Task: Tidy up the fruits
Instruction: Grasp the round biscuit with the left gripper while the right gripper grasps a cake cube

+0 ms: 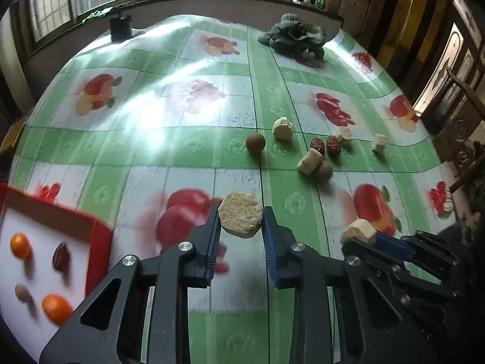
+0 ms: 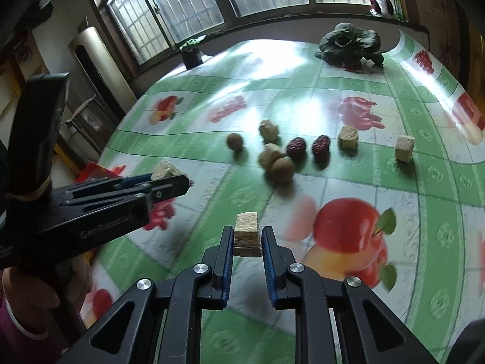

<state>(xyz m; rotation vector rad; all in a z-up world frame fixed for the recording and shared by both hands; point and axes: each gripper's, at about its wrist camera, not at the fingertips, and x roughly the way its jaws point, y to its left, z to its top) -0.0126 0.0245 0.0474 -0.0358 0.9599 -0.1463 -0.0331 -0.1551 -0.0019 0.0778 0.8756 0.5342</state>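
Left wrist view: the left gripper (image 1: 241, 227) pinches a pale, crumbly round chunk (image 1: 240, 218) between its blue pads, lifted above a green checked tablecloth (image 1: 151, 139) printed with fruit. At lower left, a red tray (image 1: 100, 236) holds two orange fruits (image 1: 20, 245), a dark red date (image 1: 61, 257) and a small brown piece. At lower right, the right gripper (image 1: 368, 238) clamps another pale chunk (image 1: 357, 232). Farther off lie more pale chunks, two red dates (image 1: 326, 145) and two brown round fruits (image 1: 255, 142); a dark leafy vegetable (image 1: 294, 36) sits near the far edge.

Right wrist view: the right gripper (image 2: 247, 239) squeezes a pale, layered block (image 2: 247, 238) between its pads, above the cloth. The left gripper (image 2: 169, 179) enters from the left, held by a hand (image 2: 39, 300), its chunk just showing at the tips. The loose fruit lies in a cluster beyond.
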